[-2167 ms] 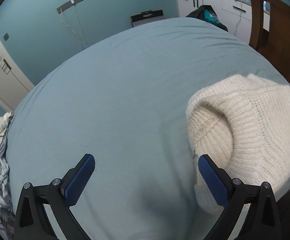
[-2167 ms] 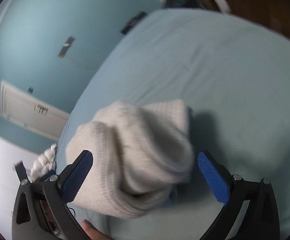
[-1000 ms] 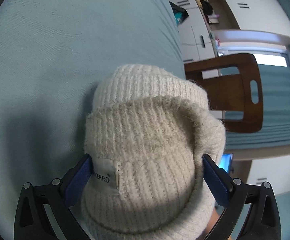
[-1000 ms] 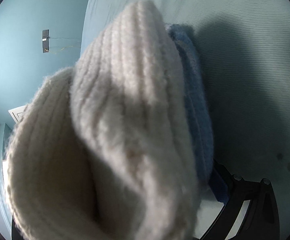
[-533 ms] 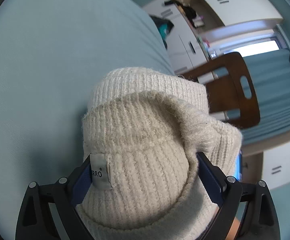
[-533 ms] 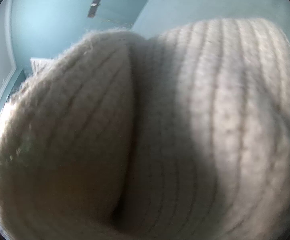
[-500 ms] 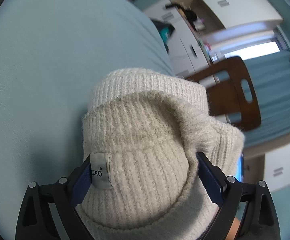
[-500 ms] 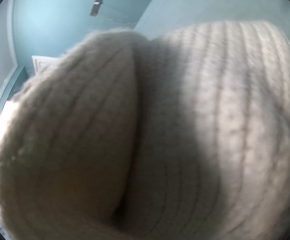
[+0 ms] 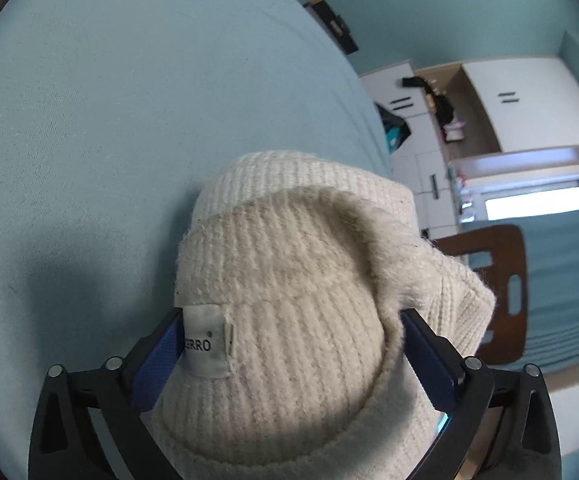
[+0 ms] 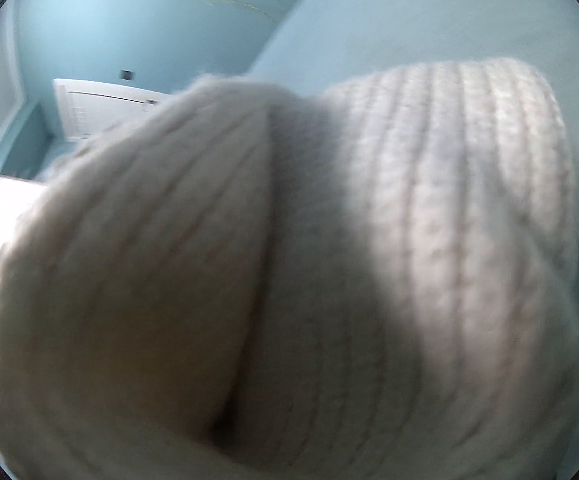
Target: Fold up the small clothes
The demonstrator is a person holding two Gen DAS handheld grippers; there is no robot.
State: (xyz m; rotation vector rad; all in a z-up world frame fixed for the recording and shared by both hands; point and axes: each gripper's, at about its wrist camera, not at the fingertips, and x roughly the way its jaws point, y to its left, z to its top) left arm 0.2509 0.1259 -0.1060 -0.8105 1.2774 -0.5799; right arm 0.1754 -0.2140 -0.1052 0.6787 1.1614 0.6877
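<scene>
- We are seeing one hat [image 9: 289, 240], white and woolly, with one small white label [image 9: 204, 340] on it.
- The hat is sitting between the two blue pads [image 9: 157, 356] of the left gripper [image 9: 289, 320], over the one blue bed [image 9: 109, 120].
- Both pads are touching the hat's sides, and the jaws are opening wide around it.
- The label is showing only some letters; the left pad is covering the rest.
- We are seeing one brown chair [image 9: 505, 280], half hidden behind the hat.
- In the right wrist view the hat is filling almost everything and looking blurry.
- It is hiding the right gripper, so we cannot tell if those jaws are apart or together.
</scene>
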